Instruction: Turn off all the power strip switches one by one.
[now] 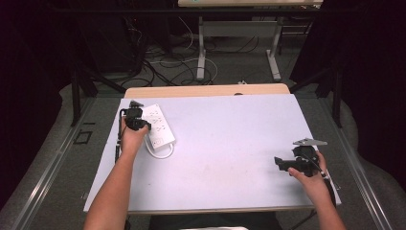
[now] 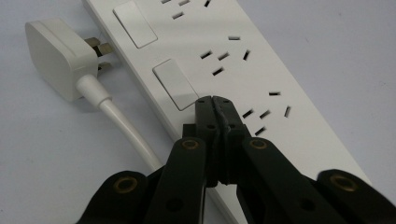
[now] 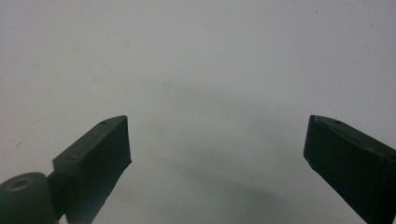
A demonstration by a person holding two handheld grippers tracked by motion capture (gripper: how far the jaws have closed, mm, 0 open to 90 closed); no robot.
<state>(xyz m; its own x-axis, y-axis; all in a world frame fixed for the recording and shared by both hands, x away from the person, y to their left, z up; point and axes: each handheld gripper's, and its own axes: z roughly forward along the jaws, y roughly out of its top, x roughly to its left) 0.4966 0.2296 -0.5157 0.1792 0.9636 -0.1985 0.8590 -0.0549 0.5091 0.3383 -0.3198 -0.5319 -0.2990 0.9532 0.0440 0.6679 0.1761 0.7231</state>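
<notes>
From the high view we see the white plastic power strip (image 1: pixel 159 125) lying flat near the far left corner of the pale grey table (image 1: pixel 225 143). Its long axis runs from that corner obliquely toward the near side and the middle, with its white cable (image 1: pixel 160 152) looping off the nearer end. Our left gripper (image 1: pixel 138 123) sits over the strip's left edge; our right gripper (image 1: pixel 283 164) hovers near the near right corner, well apart from the strip.

In the left gripper view the strip runs diagonally from upper left to lower right, sockets (image 2: pixel 224 57) and flat white rocker switches (image 2: pixel 175 84) facing up. The left gripper's (image 2: pixel 215 101) jaws are pressed together with nothing between them, tips touching the strip beside a switch. A white three-pin plug (image 2: pixel 60 58) lies just beside the strip, prongs pointing at its side.

In the right gripper view the right gripper (image 3: pixel 217 140) stands wide apart over bare table, nothing between its jaws.
</notes>
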